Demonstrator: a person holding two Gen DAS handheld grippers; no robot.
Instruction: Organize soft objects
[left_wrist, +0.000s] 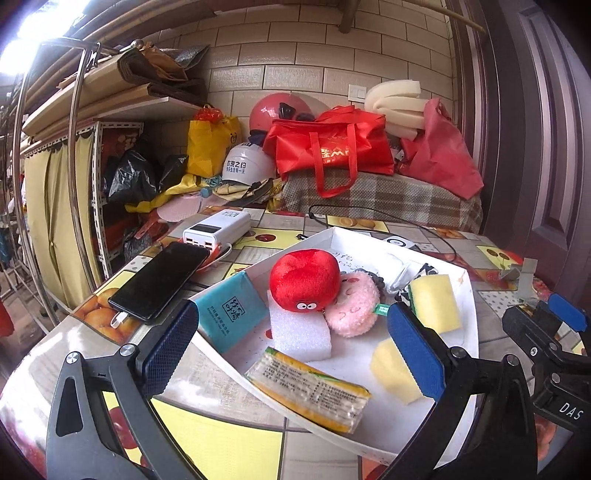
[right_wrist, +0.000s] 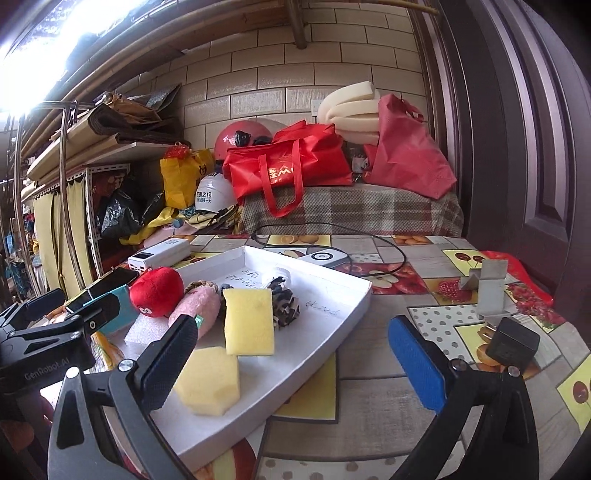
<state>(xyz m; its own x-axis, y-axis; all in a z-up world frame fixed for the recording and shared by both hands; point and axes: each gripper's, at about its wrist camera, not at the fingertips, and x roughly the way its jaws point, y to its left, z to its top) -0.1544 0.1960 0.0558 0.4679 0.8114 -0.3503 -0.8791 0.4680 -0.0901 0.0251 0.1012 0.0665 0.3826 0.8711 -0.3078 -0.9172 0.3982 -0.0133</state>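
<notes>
- Left wrist view: left gripper (left_wrist: 291, 350) hangs with jaws spread and nothing between them, low in the frame over the white tray (left_wrist: 471, 295). At centre the tray holds one red plush (left_wrist: 304, 280), one pink plush (left_wrist: 356, 308), one white foam block (left_wrist: 299, 332), two yellow sponges (one (left_wrist: 436, 301) upper, one (left_wrist: 393, 369) lower).
- Right wrist view: right gripper (right_wrist: 295, 363) likewise spread and empty, its left finger over the tray (right_wrist: 332, 325), the right over the table. The sorting looks nearly done; next, pick whichever soft thing remains and close gently.

fuzzy red plush (left_wrist: 304, 278), porous yellow sponge (right_wrist: 249, 321), seemingly cardboard tray (right_wrist: 332, 325)
</notes>
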